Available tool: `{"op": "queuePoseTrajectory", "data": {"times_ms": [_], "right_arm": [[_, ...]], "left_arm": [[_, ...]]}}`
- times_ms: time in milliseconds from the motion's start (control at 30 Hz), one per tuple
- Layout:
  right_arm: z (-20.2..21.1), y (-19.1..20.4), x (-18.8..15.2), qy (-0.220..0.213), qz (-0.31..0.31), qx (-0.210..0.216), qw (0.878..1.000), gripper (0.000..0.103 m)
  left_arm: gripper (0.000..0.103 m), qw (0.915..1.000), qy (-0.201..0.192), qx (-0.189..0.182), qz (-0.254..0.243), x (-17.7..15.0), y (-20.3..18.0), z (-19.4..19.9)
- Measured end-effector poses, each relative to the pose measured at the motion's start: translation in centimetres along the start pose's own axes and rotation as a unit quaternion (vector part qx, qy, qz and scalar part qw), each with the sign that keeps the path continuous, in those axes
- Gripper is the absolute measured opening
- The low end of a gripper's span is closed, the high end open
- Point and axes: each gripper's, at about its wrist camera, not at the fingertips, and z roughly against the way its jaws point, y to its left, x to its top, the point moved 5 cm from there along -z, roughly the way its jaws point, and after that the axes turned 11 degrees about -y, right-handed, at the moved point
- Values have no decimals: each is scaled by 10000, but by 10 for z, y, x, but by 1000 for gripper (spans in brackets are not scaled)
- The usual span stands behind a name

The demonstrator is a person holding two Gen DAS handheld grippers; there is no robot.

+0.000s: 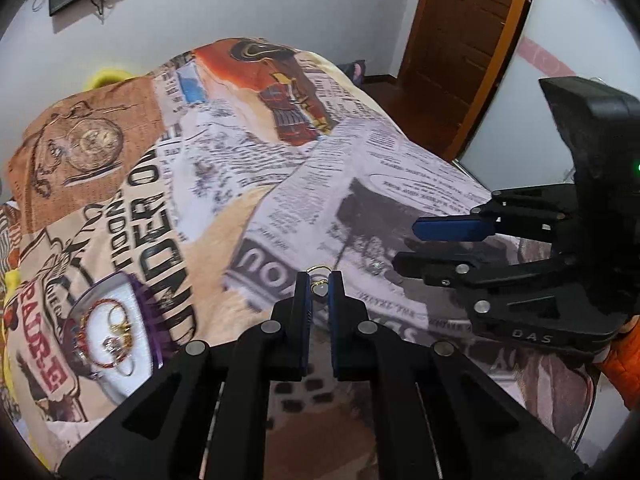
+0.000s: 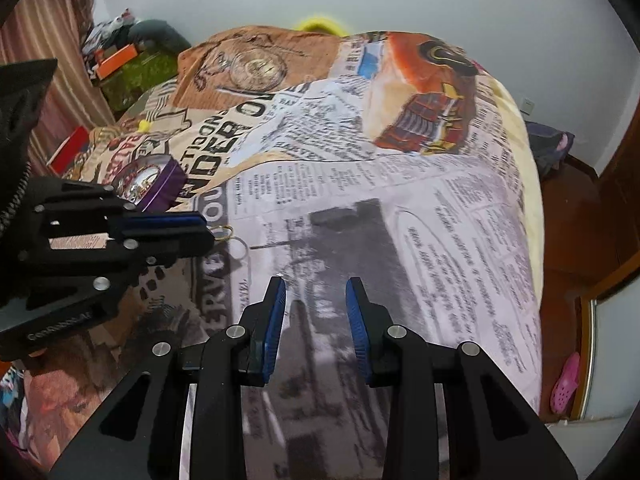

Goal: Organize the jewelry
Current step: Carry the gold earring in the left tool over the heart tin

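My left gripper (image 1: 319, 285) is shut on a small gold earring (image 1: 320, 280) with a pale stone, its hoop sticking out past the fingertips, held just above the newspaper-print bedspread (image 1: 360, 168). A purple-rimmed jewelry dish (image 1: 116, 328) with several rings and bangles sits to its lower left; it also shows in the right wrist view (image 2: 154, 184). My right gripper (image 2: 316, 300) is open and empty over the bedspread (image 2: 400, 200); it shows at the right of the left wrist view (image 1: 404, 244). From the right wrist view, the left gripper (image 2: 208, 226) holds the earring (image 2: 226, 234).
A wooden door (image 1: 460, 40) and a white wall stand beyond the bed's far right. Clutter and a curtain (image 2: 44, 40) lie at the bed's left side. A pink shoe (image 2: 566, 380) lies on the floor at right.
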Motion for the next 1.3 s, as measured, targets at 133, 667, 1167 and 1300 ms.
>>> {"op": "queuePoseTrajectory", "data": {"times_ms": [133,667,1167,1300], "right_arm": [[-12,9,0,116,83,153,9998,28],[-3,26,22,-81,-40,285,9996,9],[34,78,74,-705,282,409,9963,9],[36,99,84,-814,387,507,9946,9]], "left_arm": [[7,10000,-33,42,21,-3,8,8],[7,9989,-368,180,244,3,29,42],[7,9939,-873,495,455,13,73,106],[7,9924,-943,596,511,10,88,118]]}}
